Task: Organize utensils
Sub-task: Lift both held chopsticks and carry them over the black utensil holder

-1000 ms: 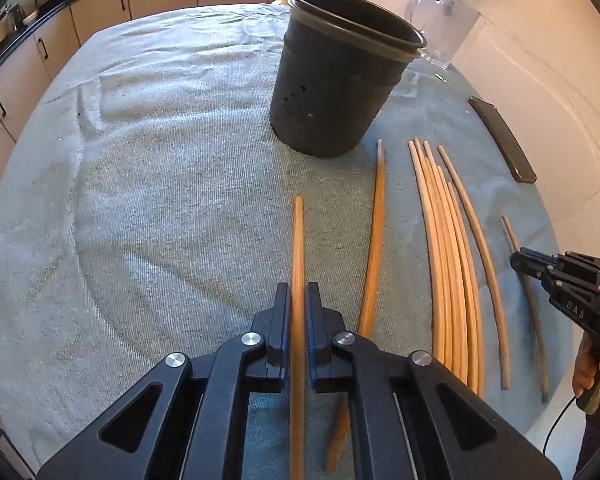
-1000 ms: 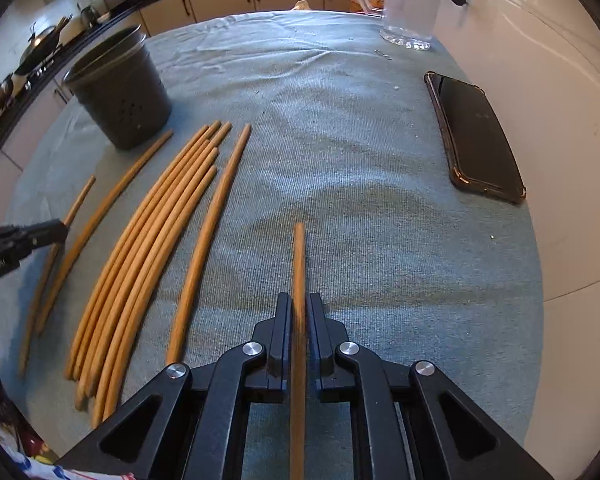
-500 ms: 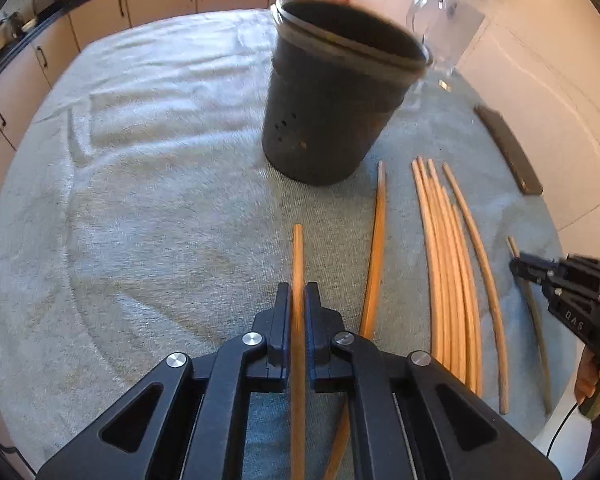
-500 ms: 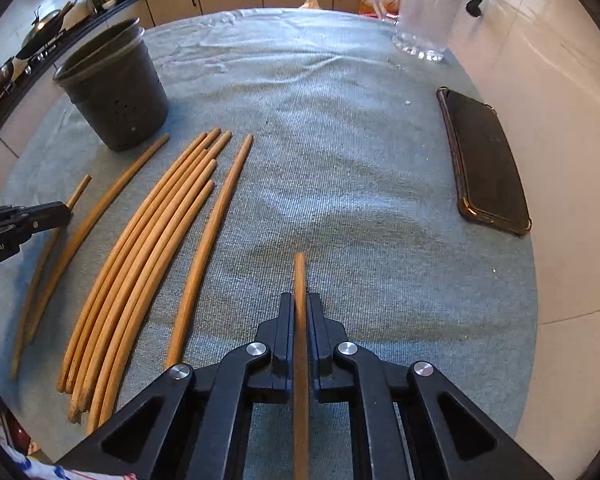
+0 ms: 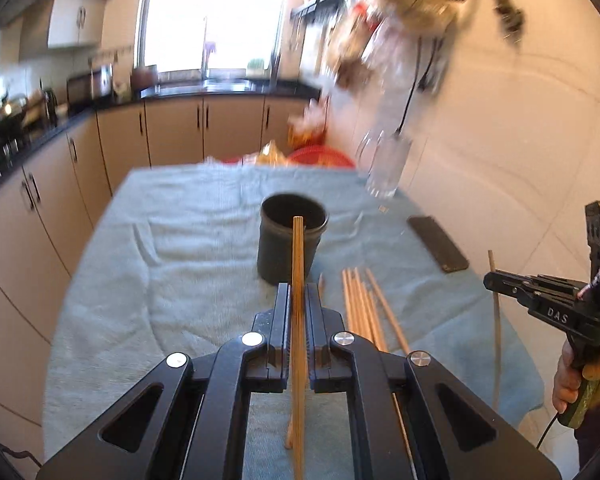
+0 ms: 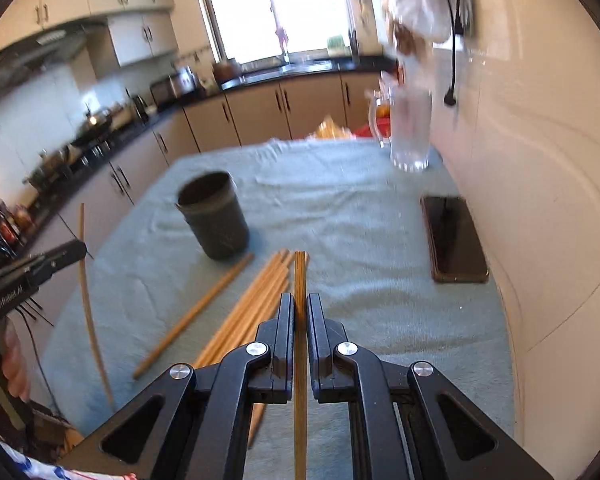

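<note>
**Both Sticks Raised, Cup Ahead**

While you held both tools lifted off the cloth [image 5: 172, 280], each carried one chopstick. At far left lay bare towel, with the cabinets beyond it. Your left gripper [image 5: 297, 300] had its jaws pressed on a stick [image 5: 298, 256] that ran forward between them, its tip lined up over the mouth of the cup [image 5: 290, 240]; I judge you aimed it there so it could drop in upright. The cup stood upright near the cloth's middle. Right of it, a bundle [image 5: 360, 308] of loose sticks waited flat on the towel, laid roughly side by side, easy to pinch one at a time. A phone [image 5: 438, 244] lay nearer the wall, a glass jug [image 6: 410, 132] behind it. Your right gripper [image 6: 300, 320] pinched its own stick [image 6: 300, 280], held well back from the cup, probably to await its turn.
</note>
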Tool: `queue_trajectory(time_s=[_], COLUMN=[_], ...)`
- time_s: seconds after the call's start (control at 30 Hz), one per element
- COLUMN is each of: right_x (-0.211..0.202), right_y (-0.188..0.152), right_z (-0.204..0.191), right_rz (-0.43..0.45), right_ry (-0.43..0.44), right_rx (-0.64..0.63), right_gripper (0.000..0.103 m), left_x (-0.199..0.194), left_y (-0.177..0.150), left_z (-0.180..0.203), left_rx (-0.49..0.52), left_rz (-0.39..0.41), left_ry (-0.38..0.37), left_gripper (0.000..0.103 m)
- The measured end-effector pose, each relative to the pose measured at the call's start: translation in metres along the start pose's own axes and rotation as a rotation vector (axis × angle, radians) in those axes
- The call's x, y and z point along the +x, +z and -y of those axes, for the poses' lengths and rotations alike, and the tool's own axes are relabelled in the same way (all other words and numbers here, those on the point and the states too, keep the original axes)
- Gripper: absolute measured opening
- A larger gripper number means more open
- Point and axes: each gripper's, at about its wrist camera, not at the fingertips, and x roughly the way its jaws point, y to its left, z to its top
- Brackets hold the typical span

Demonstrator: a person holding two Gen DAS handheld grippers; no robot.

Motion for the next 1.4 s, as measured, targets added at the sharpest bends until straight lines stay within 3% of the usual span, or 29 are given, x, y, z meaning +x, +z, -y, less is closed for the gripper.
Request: queue_trajectory(time_s=[0.23,0.8,1.13,1.4], right_x=[-0.039,-0.090,-0.081,-0.059], right_y=[-0.011,-0.012,0.029,0.103], right_z=[-0.014,-0.035,-0.043,-0.050], right_rz=[0.101,0.225,0.279,0.327], right_ry=[0.020,0.066,0.090,0.144], right_rx=[-0.017,-0.075,-0.083,-0.040], right_gripper=[0.006,0.006,0.006,0.006], left_x=[-0.038,-0.082,-0.075,-0.053], left_y=[-0.011,-0.015,0.021,0.098], left_z=[0.011,-0.005,-0.020,-0.030], left_rx=[0.021,-0.087,-0.125,-0.118], left_rz=[0.082,0.129,0.163,0.256], left_ry=[-0.012,-0.104,-0.103,-0.059], left_gripper=[0.006,0.006,0.006,0.006])
